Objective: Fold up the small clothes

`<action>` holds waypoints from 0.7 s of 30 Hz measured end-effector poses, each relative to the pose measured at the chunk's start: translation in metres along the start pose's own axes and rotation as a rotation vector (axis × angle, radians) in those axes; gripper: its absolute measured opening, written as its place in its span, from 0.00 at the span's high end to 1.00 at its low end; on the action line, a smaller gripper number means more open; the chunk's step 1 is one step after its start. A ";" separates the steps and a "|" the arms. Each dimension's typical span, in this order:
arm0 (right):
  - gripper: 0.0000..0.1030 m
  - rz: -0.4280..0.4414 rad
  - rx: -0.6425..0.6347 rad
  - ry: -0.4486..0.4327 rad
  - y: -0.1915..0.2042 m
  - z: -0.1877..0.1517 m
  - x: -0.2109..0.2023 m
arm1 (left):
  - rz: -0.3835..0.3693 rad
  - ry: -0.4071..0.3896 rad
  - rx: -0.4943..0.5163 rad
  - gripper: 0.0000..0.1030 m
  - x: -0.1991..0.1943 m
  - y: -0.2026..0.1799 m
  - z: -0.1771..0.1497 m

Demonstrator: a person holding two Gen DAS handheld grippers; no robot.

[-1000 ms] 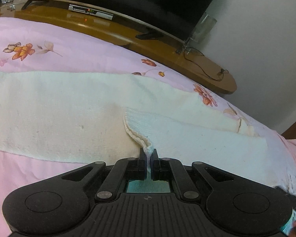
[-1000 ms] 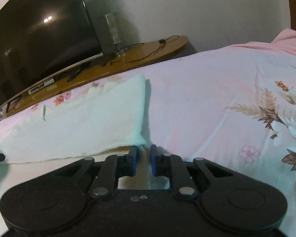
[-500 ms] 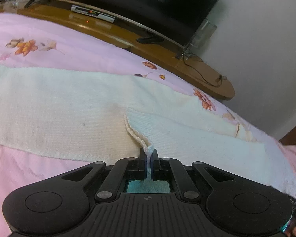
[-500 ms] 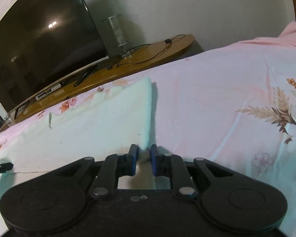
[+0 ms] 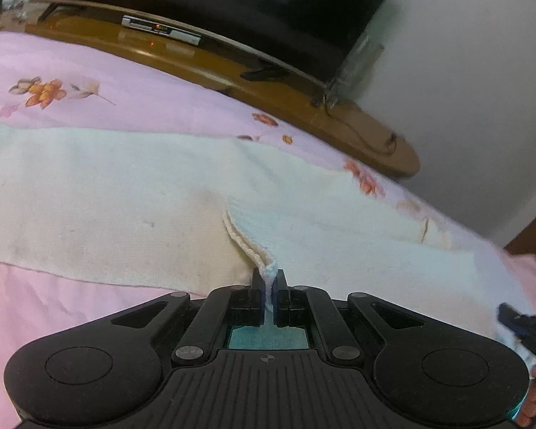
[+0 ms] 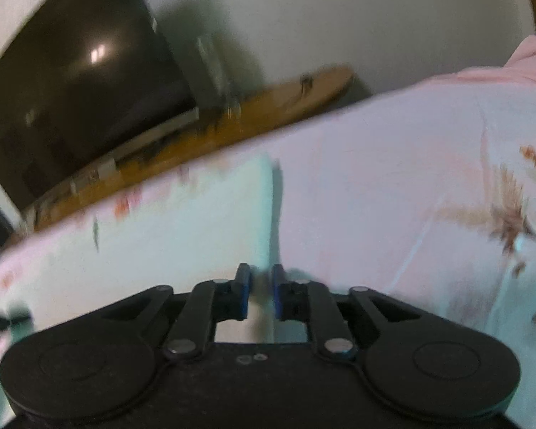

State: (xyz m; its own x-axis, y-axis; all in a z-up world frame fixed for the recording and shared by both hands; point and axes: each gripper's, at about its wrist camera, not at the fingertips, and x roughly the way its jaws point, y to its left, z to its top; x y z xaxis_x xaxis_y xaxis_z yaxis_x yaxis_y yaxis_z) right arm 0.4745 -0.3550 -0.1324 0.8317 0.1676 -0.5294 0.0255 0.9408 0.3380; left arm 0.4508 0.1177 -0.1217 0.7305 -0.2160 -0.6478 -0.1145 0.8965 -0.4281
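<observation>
The right gripper (image 6: 257, 286) is opening its jaws now; the corner of the cloth (image 6: 182, 228) lies between them, but the pads no longer press on it. A second ago the jaws stood closer together on that edge, so I judge that this side of the fold is being released onto the bed (image 6: 393, 186). The left gripper (image 5: 267, 287) is as before, clamped on the doubled hem of the cloth (image 5: 100, 196), which spreads flat just ahead of it. Its release probably comes next.
</observation>
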 end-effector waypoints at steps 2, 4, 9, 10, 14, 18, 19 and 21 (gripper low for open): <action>0.75 -0.004 -0.005 0.005 -0.001 0.008 0.009 | 0.009 -0.027 -0.022 0.64 0.000 0.002 0.002; 0.74 0.001 -0.012 0.005 -0.003 0.015 0.023 | 0.043 -0.057 -0.020 0.35 0.001 -0.002 0.007; 0.74 0.022 -0.007 -0.008 -0.005 0.031 0.054 | 0.102 -0.009 0.025 0.85 0.019 -0.010 0.012; 0.74 0.022 -0.007 -0.006 -0.005 0.034 0.061 | 0.104 -0.017 0.025 0.88 0.019 -0.009 0.011; 0.93 0.000 -0.057 0.036 -0.001 0.040 0.082 | 0.104 -0.039 0.036 0.90 0.017 -0.008 0.006; 0.91 -0.079 -0.059 0.053 -0.004 0.042 0.086 | 0.099 -0.024 0.041 0.90 0.018 -0.007 0.008; 0.90 -0.099 -0.092 0.042 0.002 0.042 0.083 | 0.099 -0.022 0.038 0.90 0.017 -0.006 0.009; 0.88 -0.078 -0.154 -0.003 0.013 0.042 0.073 | 0.106 -0.024 0.050 0.89 0.016 -0.007 0.008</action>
State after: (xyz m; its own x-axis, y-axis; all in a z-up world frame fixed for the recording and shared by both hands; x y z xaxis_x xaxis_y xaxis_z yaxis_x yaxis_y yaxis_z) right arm 0.5593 -0.3425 -0.1337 0.8322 0.0918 -0.5468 0.0046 0.9850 0.1724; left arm 0.4688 0.1105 -0.1242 0.7321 -0.1105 -0.6722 -0.1588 0.9319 -0.3261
